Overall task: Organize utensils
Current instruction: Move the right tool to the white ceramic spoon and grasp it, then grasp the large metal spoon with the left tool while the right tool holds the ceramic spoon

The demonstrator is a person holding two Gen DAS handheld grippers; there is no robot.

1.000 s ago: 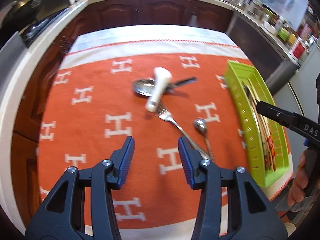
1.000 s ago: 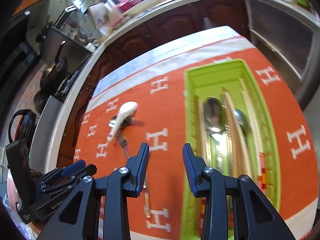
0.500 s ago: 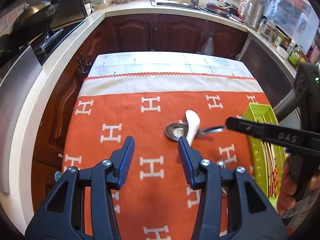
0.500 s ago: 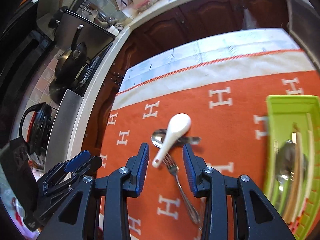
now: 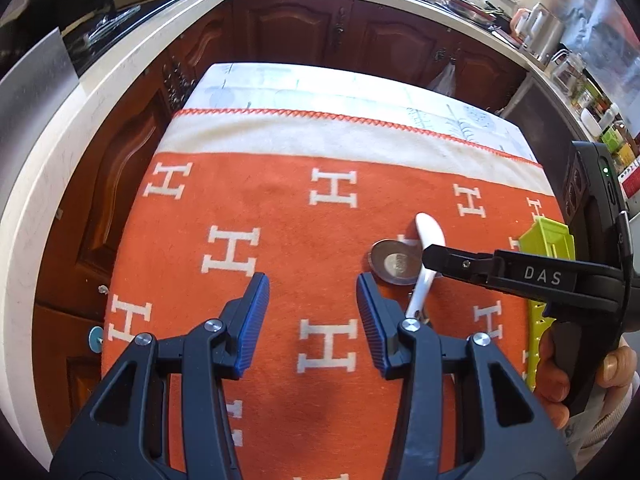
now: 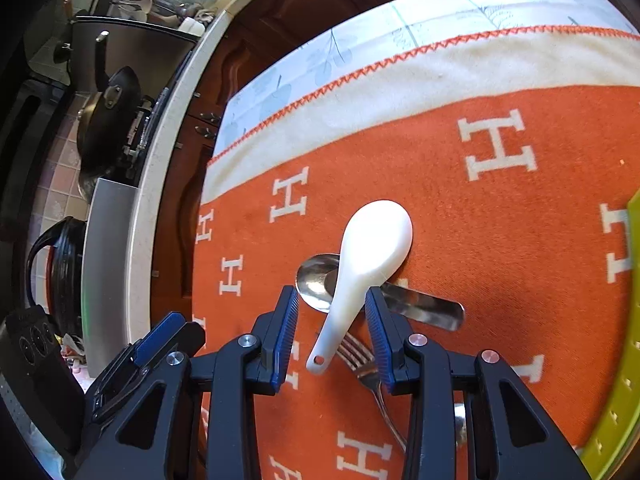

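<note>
The right tool, its ribbed blue pads spread, straddles the slim handle of a glossy white ceramic soup spoon without pressing it. That spoon lies across a polished steel spoon, its handle end beside a steel fork. The left tool hangs spread and empty over the surface, a table under a fuzzy orange blanket with white H letters and a cream, zigzag-stitched border. A lime-green plastic utensil tray sits at the right edge. Dark carved wooden cabinets and pale countertops ring the table.
</note>
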